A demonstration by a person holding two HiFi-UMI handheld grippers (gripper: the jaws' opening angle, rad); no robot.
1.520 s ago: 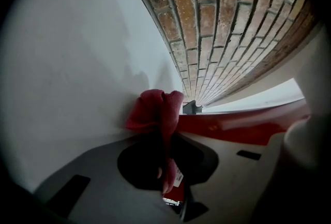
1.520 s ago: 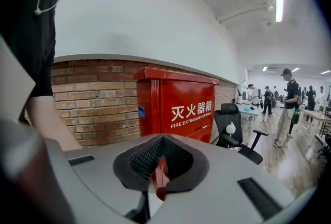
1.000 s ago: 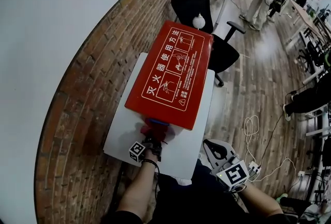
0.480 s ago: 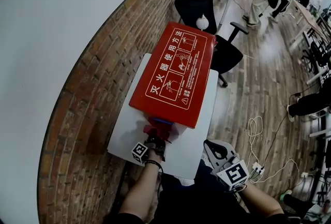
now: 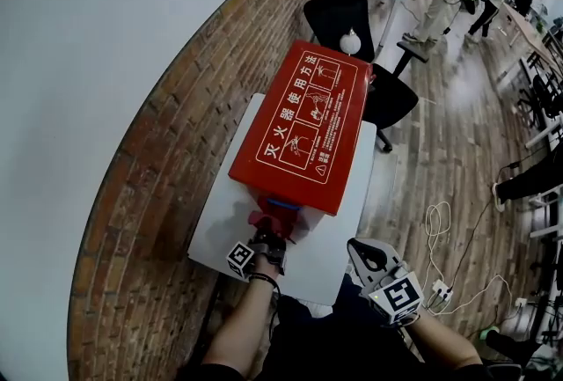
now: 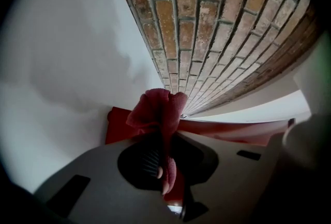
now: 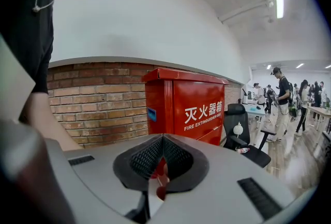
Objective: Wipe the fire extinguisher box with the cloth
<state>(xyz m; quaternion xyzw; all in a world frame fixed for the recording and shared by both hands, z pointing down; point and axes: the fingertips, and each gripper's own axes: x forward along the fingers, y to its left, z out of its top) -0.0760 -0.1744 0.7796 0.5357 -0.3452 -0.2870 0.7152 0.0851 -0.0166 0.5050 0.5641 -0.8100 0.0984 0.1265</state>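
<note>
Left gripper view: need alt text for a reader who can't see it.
The left gripper, jaws shut, grips a bunched dark red cloth that sticks up in front of the edge of a red metal fire extinguisher box. Behind them rise a brown brick wall and, to the left, a plain white wall.

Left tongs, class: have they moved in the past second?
No; left tongs, gripping the red cloth, stay at the near end of the red metal fire extinguisher box.
</note>
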